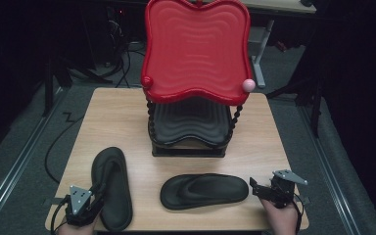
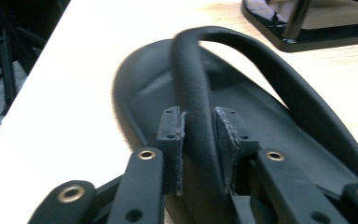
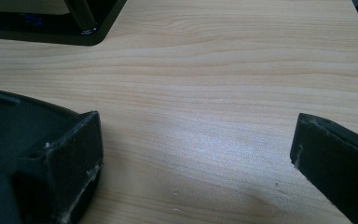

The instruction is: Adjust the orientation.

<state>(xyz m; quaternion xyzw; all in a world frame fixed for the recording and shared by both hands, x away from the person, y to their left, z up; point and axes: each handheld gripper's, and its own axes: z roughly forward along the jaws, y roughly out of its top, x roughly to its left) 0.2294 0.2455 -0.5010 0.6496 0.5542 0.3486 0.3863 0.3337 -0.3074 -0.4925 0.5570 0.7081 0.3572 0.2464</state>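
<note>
Two black flip-flops lie on the wooden table (image 1: 127, 122). The left flip-flop (image 1: 111, 191) points away from me, and my left gripper (image 1: 98, 195) sits at its near left side. In the left gripper view its pads (image 2: 175, 140) press from both sides on the flip-flop's strap (image 2: 191, 84), so my left gripper (image 2: 200, 137) is shut on it. The right flip-flop (image 1: 204, 191) lies sideways. My right gripper (image 1: 260, 188) rests just off its right end, jaws wide open over bare wood (image 3: 196, 154). The sandal's edge (image 3: 14, 107) shows behind the left jaw.
A two-tier stand rises at the table's middle back, with a red wavy tray (image 1: 196, 49) on top and a black tray (image 1: 188, 122) below it. Its black base (image 2: 307, 37) (image 3: 51, 28) lies ahead of both grippers. The table's edges are close on either side.
</note>
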